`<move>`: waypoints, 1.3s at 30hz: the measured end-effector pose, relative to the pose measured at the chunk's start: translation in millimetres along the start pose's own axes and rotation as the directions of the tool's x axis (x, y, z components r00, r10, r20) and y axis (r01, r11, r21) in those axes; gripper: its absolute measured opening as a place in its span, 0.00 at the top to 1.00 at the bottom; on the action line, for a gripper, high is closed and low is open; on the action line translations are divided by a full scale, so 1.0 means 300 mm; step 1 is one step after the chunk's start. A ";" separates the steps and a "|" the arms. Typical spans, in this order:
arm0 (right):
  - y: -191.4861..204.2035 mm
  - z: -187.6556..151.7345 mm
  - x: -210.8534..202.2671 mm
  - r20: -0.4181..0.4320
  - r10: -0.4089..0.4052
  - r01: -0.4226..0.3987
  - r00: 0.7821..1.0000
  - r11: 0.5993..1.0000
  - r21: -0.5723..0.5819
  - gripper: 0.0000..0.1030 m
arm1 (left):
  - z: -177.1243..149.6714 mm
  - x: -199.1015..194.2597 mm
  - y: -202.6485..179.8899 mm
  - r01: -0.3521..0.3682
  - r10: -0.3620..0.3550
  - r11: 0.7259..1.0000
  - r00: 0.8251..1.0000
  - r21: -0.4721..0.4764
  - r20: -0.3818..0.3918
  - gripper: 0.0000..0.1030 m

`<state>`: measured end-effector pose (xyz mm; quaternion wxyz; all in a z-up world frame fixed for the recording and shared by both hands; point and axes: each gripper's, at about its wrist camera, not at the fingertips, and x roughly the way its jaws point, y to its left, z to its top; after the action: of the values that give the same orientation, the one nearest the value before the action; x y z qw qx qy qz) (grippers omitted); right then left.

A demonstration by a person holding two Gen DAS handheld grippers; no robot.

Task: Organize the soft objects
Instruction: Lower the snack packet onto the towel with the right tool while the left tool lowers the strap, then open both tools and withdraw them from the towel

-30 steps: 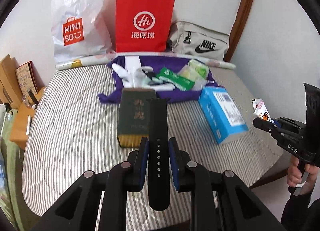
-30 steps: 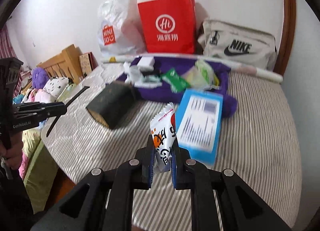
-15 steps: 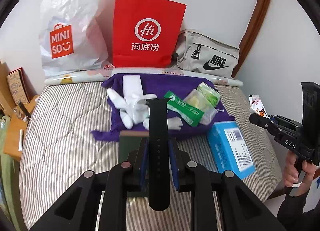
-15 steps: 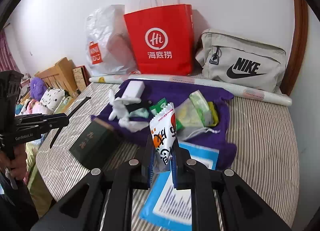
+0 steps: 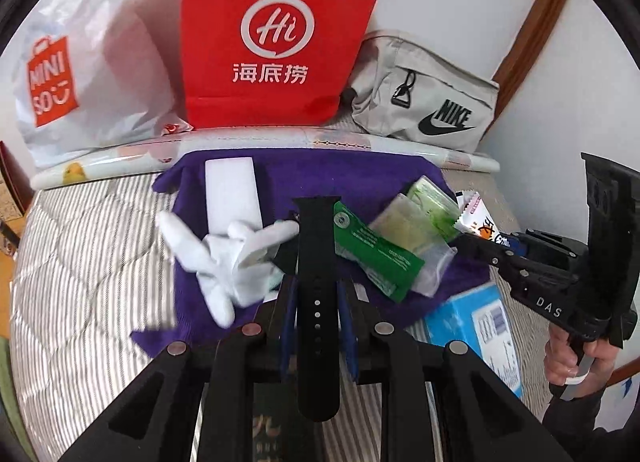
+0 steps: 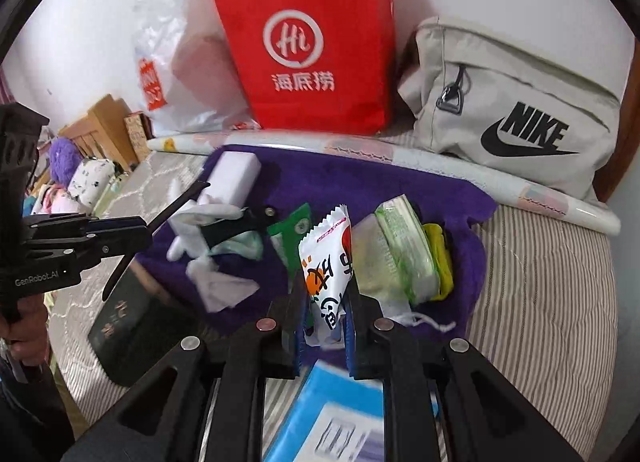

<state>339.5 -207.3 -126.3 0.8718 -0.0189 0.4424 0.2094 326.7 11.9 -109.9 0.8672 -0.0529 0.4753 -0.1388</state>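
Note:
My left gripper (image 5: 317,294) is shut on a black watch strap (image 5: 317,262) and holds it above the near edge of a purple cloth (image 5: 348,177). My right gripper (image 6: 324,318) is shut on a white snack packet (image 6: 327,262) and holds it above the same cloth (image 6: 360,181). On the cloth lie white gloves (image 5: 224,258), a white block (image 5: 232,189), a green packet (image 5: 372,250), clear pouches (image 5: 408,229) and a tissue pack (image 6: 406,250). The right gripper shows in the left wrist view (image 5: 472,240); the left one shows in the right wrist view (image 6: 140,232).
A red paper bag (image 5: 276,37), a white Miniso bag (image 5: 88,69) and a grey Nike bag (image 5: 428,101) stand against the wall behind a rolled mat (image 5: 320,141). A dark green box (image 6: 132,326) and a blue box (image 5: 480,334) lie on the striped bed (image 6: 540,302).
Both grippers have moved forward over the bed toward the purple cloth, each still holding its item. The green and blue boxes now lie near or under the grippers.

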 end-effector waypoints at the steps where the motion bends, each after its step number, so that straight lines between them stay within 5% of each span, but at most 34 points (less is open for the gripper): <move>1: -0.004 0.008 0.019 -0.011 0.000 0.000 1.000 1.000 0.000 0.85 | 0.014 0.021 0.004 0.003 -0.003 1.000 1.000 -0.002 -0.006 0.81; 20: -0.065 0.039 0.247 -0.147 -0.073 0.072 0.986 0.997 -0.013 0.82 | 0.111 0.277 0.021 -0.015 0.014 1.000 0.994 -0.014 -0.112 0.80; 22: -0.067 0.040 0.249 -0.145 -0.068 0.067 0.987 0.998 -0.010 0.78 | 0.113 0.276 0.023 -0.016 0.015 1.000 0.993 -0.011 -0.115 0.80; 27: -0.070 0.049 0.225 -0.111 -0.047 0.048 0.993 0.999 0.001 0.50 | 0.117 0.272 0.021 -0.021 0.020 1.000 0.991 -0.006 -0.134 0.76; 39: -0.049 0.047 0.176 -0.104 -0.043 0.045 0.994 0.999 0.013 0.30 | 0.085 0.149 -0.009 -0.023 0.024 1.000 0.995 0.013 -0.099 0.70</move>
<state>383.3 -199.1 -161.0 0.8522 -0.0329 0.4881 0.1856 370.4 -4.7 -131.6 0.8444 -0.0354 0.5174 -0.1339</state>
